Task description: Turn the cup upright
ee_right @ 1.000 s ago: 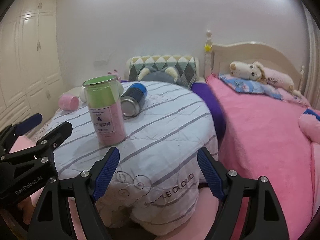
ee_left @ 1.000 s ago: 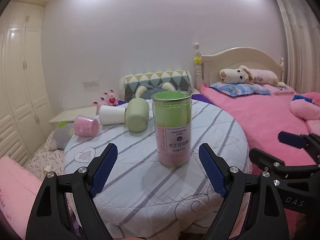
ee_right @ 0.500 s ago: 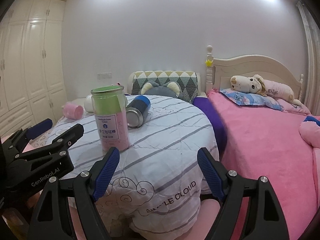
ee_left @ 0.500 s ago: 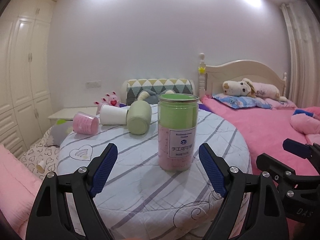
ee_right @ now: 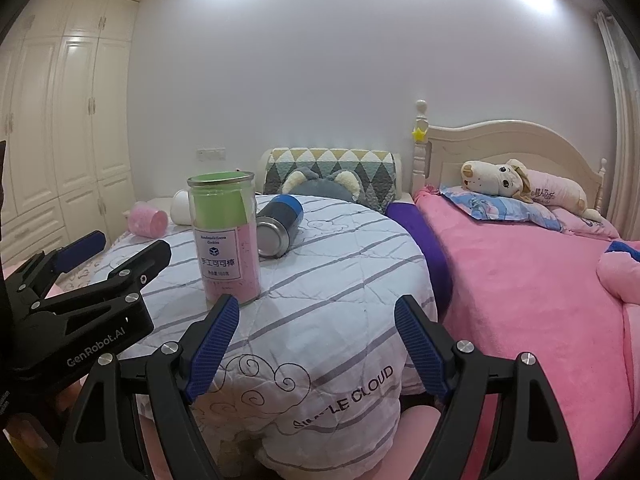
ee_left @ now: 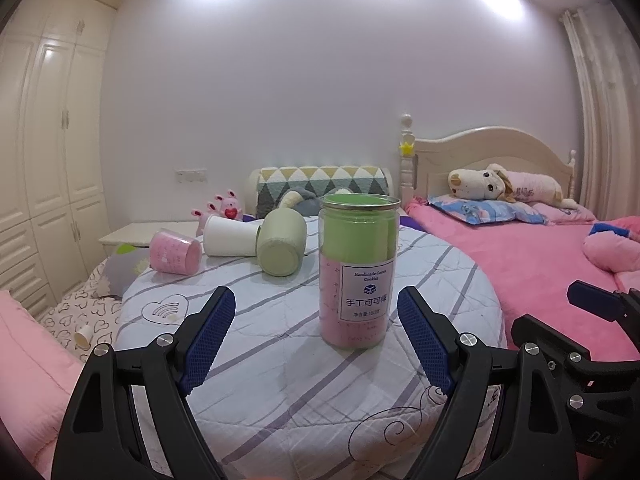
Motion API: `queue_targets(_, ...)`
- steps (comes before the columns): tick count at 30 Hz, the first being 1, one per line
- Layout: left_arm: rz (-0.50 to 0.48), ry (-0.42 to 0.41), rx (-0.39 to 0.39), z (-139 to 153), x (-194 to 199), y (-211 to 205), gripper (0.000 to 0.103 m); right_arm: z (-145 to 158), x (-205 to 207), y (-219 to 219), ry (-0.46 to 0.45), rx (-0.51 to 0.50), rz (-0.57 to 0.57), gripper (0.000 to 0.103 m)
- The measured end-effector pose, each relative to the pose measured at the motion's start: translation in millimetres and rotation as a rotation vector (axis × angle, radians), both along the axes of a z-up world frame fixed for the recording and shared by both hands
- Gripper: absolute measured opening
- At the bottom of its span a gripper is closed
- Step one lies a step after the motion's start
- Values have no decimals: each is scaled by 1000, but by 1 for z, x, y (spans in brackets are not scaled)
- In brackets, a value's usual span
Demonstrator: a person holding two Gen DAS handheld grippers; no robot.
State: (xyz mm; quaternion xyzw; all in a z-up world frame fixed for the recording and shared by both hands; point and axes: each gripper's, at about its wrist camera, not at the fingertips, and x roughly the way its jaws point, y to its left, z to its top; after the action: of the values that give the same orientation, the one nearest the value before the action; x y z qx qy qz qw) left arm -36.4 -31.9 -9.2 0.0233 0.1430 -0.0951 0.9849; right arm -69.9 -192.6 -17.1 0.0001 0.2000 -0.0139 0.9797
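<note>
A clear jar [ee_left: 357,270] with green and pink inside stands upright on the round striped table [ee_left: 280,360]; it also shows in the right wrist view [ee_right: 225,236]. Behind it lie a green cup [ee_left: 281,247], a white cup [ee_left: 230,236] and a pink cup [ee_left: 175,251], all on their sides. A blue and steel cup [ee_right: 279,225] lies on its side right of the jar. My left gripper [ee_left: 316,336] is open and empty, just short of the jar. My right gripper [ee_right: 316,344] is open and empty over the table's near edge, right of the left gripper's body [ee_right: 80,300].
A pink bed [ee_right: 540,280] with a plush dog [ee_right: 520,182] runs along the right. A patterned cushion [ee_left: 320,184] sits behind the table. White wardrobes [ee_left: 44,160] line the left wall. A small nightstand [ee_left: 136,232] stands at the back left.
Both wrist views have tilted up and drawn back a little, so the jar and cups sit lower in frame. Both grippers stay open. No object on the table has moved.
</note>
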Motion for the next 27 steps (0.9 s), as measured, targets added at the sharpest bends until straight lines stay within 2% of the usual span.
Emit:
queue_targets(5, -1, 0, 1, 0, 0, 0, 85, 0, 0, -1, 0, 4, -1, 82)
queue_targets(9, -27, 12, -28, -1, 1, 2, 85, 0, 0, -2, 0, 3, -3, 82)
queue_targets(27, -11, 11, -15, 0, 3, 2, 86, -3, 5, -5, 30, -1, -3, 82)
